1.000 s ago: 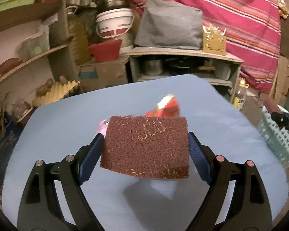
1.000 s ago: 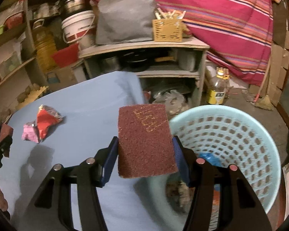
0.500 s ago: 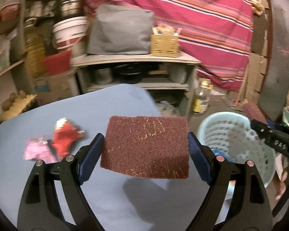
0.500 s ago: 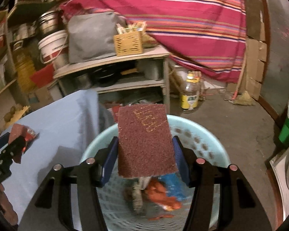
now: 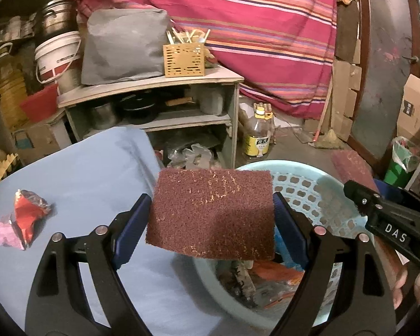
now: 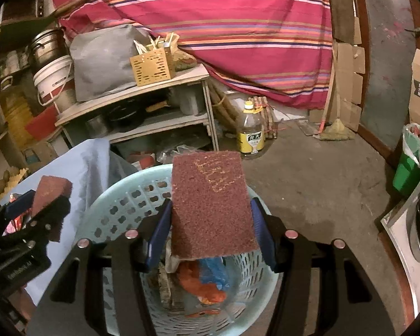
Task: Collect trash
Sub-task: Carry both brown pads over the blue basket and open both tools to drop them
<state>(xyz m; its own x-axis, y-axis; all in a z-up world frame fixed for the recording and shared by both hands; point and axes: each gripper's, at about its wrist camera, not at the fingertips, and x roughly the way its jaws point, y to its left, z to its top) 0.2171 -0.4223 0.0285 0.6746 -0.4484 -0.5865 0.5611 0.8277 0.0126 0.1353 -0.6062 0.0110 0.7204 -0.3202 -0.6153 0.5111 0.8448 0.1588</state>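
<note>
The left gripper (image 5: 211,225) pinches a brown scouring pad (image 5: 212,212) across its long side, so the pad's long axis runs from one blue finger to the other, its flat face tilted up toward the camera. The right gripper (image 6: 210,228) clamps a second scouring pad (image 6: 211,205) across its short side; this pad's long axis points forward, away from the fingers. Both pads hang over the pale blue basket (image 6: 120,204), which stands just beside the edge of the blue-covered table (image 5: 84,173). The pads and fingers hide much of the basket's inside; below them only bits of orange and blue litter (image 6: 203,282) show, too jumbled to name. A crumpled red wrapper (image 5: 25,215) lies on the cloth, well apart from the basket. Right of the basket lies open concrete floor (image 6: 322,182). The frame cuts off the basket's near rim in both views.
</note>
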